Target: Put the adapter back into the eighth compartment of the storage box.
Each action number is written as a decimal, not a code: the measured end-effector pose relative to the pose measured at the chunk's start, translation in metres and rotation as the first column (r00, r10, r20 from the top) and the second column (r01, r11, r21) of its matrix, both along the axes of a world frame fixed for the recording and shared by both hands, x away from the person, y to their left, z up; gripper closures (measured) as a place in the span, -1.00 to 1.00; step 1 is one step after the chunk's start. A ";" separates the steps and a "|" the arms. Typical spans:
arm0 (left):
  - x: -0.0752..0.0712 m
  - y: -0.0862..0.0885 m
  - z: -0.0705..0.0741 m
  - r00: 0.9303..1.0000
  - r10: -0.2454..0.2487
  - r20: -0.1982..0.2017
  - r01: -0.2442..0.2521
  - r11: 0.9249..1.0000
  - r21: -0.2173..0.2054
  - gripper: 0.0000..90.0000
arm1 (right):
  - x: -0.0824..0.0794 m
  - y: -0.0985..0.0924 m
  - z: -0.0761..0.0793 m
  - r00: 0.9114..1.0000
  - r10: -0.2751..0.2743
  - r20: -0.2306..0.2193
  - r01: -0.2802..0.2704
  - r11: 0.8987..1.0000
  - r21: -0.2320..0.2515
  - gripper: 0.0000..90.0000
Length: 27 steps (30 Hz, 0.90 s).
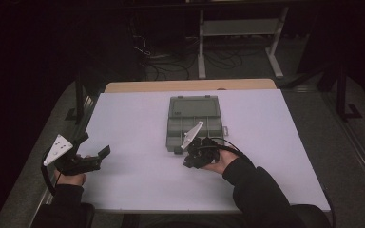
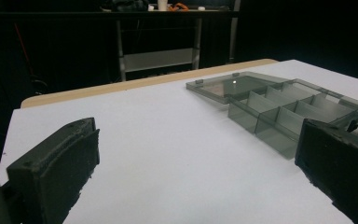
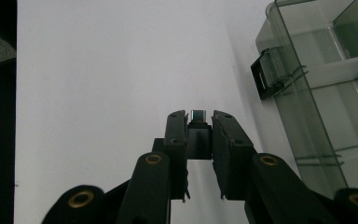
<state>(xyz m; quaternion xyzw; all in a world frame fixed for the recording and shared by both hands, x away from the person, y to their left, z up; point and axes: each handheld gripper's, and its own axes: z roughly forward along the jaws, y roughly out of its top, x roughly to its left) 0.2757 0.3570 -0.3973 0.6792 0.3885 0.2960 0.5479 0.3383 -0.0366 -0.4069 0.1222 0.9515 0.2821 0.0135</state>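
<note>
My right tool (image 3: 199,122) grips a small metal-tipped part (image 3: 198,115); the compartment box (image 3: 317,93) lies just right of it; left tool (image 2: 191,163) gapes idle.

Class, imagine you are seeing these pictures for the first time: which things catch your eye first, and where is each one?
A smoky clear compartment box lies open mid-table on the white table, its lid flat behind it. The right claw is shut on a small dark block, just in front of the box by its latch. The left claw waits open near the table's left edge.
</note>
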 end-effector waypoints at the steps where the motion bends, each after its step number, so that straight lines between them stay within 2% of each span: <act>1: 0.000 0.000 0.000 1.000 0.000 0.000 0.000 1.000 0.000 -1.00 | 0.000 -0.001 0.000 1.000 -0.001 0.001 0.001 1.000 0.002 0.66; 11: 0.000 0.000 0.000 1.000 0.004 -0.001 -0.004 1.000 -0.001 -1.00 | 0.000 -0.005 0.004 1.000 -0.015 0.012 0.014 1.000 0.007 0.66; 17: 0.000 0.000 0.000 1.000 0.006 -0.002 -0.006 1.000 -0.003 -1.00 | 0.002 -0.018 0.011 0.999 -0.039 0.027 0.038 0.999 0.031 0.66; 26: 0.000 0.000 0.000 1.000 0.007 -0.003 -0.007 1.000 -0.002 -1.00 | 0.002 -0.023 0.015 0.998 -0.055 0.033 0.053 0.998 0.042 0.66; 27: 0.000 0.000 0.000 1.000 0.008 -0.004 -0.008 1.000 -0.003 -1.00 | 0.003 -0.030 0.020 0.997 -0.061 0.043 0.059 0.997 0.044 0.66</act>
